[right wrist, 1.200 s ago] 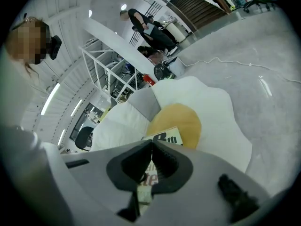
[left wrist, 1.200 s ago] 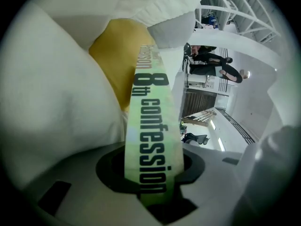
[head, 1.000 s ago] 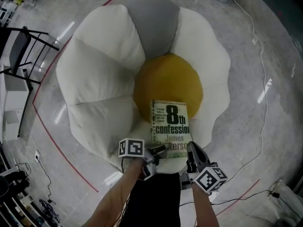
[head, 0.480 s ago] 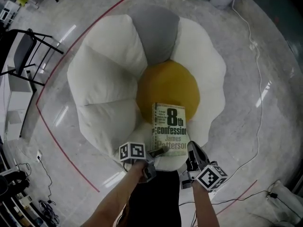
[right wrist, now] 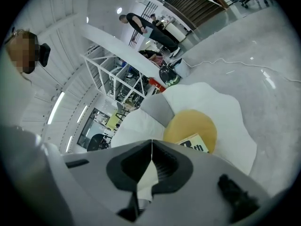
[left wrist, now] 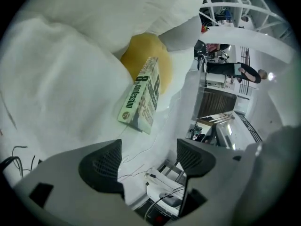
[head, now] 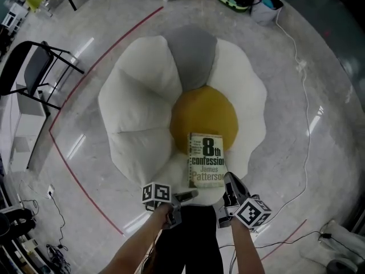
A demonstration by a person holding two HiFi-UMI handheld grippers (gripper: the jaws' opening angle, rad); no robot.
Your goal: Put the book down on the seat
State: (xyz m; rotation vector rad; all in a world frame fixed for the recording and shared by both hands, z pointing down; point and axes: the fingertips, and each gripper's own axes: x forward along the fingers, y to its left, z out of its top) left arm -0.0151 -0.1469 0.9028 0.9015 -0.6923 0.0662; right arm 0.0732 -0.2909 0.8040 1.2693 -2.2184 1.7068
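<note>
The book (head: 206, 168) lies flat on the seat (head: 137, 96), resting unaided, the left gripper (left wrist: 149, 149) jaws opening empty, the right gripper (right wrist: 151, 145) jaws pressed together

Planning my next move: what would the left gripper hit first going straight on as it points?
Likely the near end of the book, lying ahead on the white seat; depth is unclear. The left gripper has its jaws opening, nothing between them.
</note>
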